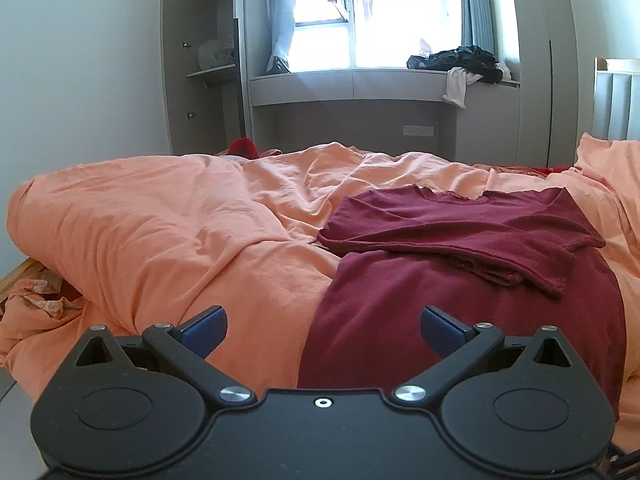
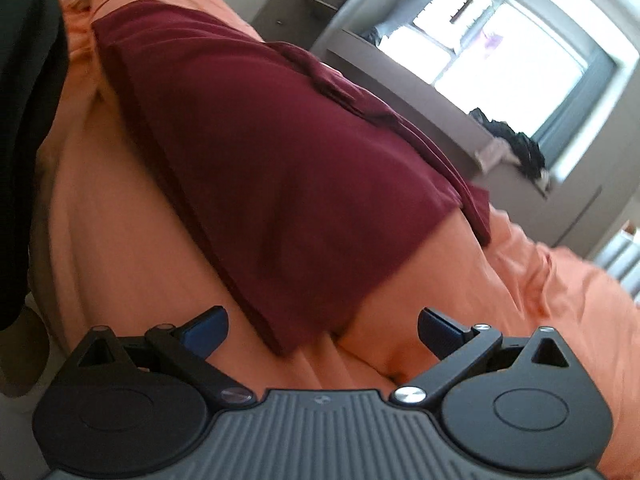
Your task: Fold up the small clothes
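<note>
1. Location: the maroon T-shirt lies on the orange duvet of the bed, collar at 12 o'clock and hem nearest the grippers. Both sleeves are already folded across the chest.
2. Handling: the fabric is judged light, soft and limp. It will sag and crease if lifted by one point only. Recommended hold: the two hem corners, one per gripper.
3. Left gripper: level, facing the hem's left side. Fingers spread wide, holding nothing.
4. Right gripper: rolled to one side, low beside the hem corner. Fingers spread wide, holding nothing.
</note>
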